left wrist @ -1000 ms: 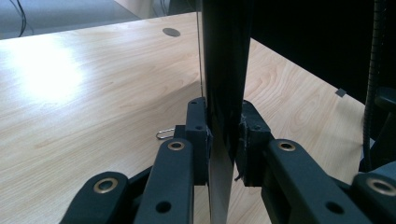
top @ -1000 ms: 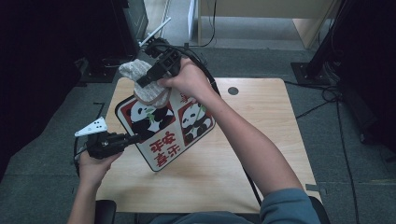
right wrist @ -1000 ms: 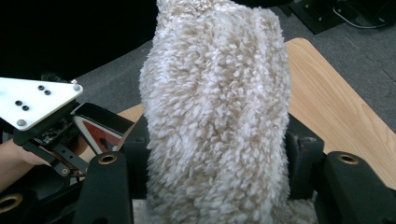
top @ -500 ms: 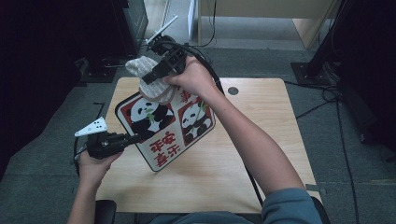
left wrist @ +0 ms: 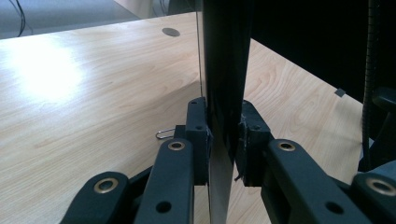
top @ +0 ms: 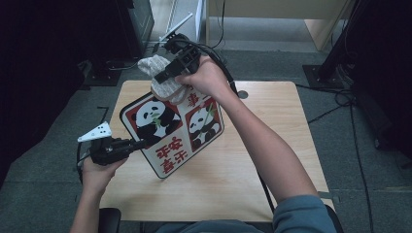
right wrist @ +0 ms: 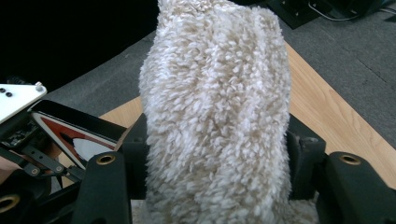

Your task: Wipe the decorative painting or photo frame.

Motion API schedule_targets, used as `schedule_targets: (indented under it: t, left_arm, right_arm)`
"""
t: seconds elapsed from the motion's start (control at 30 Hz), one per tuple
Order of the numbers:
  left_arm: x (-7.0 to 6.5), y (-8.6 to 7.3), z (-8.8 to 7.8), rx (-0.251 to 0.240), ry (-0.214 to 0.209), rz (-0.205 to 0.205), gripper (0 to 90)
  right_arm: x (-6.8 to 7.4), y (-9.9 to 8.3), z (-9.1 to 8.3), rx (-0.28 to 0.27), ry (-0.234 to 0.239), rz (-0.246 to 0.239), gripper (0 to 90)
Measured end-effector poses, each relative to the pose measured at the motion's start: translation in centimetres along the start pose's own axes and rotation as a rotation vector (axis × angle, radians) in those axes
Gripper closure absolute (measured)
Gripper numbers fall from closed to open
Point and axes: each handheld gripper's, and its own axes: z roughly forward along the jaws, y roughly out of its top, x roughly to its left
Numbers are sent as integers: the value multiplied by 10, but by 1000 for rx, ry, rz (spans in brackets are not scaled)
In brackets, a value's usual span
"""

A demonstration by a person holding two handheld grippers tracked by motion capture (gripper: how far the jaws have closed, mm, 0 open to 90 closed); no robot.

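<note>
A square board [top: 170, 131] printed with two pandas and red characters is held tilted above the wooden table [top: 272, 145]. My left gripper [top: 138, 144] is shut on its near left edge; in the left gripper view both pads clamp the thin dark edge [left wrist: 224, 70]. My right gripper [top: 163, 77] is shut on a fluffy cream cloth [top: 167, 90] at the board's far top corner. Its jaws have just been closing, with the cloth between them. The cloth [right wrist: 215, 84] bulges up between the right jaws, and the board [right wrist: 79, 130] lies beyond it.
A round cable hole [top: 242, 94] sits in the table's far side. A small wire clip [left wrist: 164, 134] lies on the wood near the left jaws. Cables [top: 340, 97] and dark equipment stand on the grey floor around the table.
The right hand has shifted the cloth a little along the board's far corner. The left hand and the board have stayed where they were.
</note>
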Motion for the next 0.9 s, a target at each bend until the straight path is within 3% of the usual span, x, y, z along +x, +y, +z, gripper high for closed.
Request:
schedule_targets:
  t: [0.9]
  left_arm:
    - [1,0,-1,1,1,1,785]
  right_arm:
    - [-30,-10,-20,-10,-52,58,430]
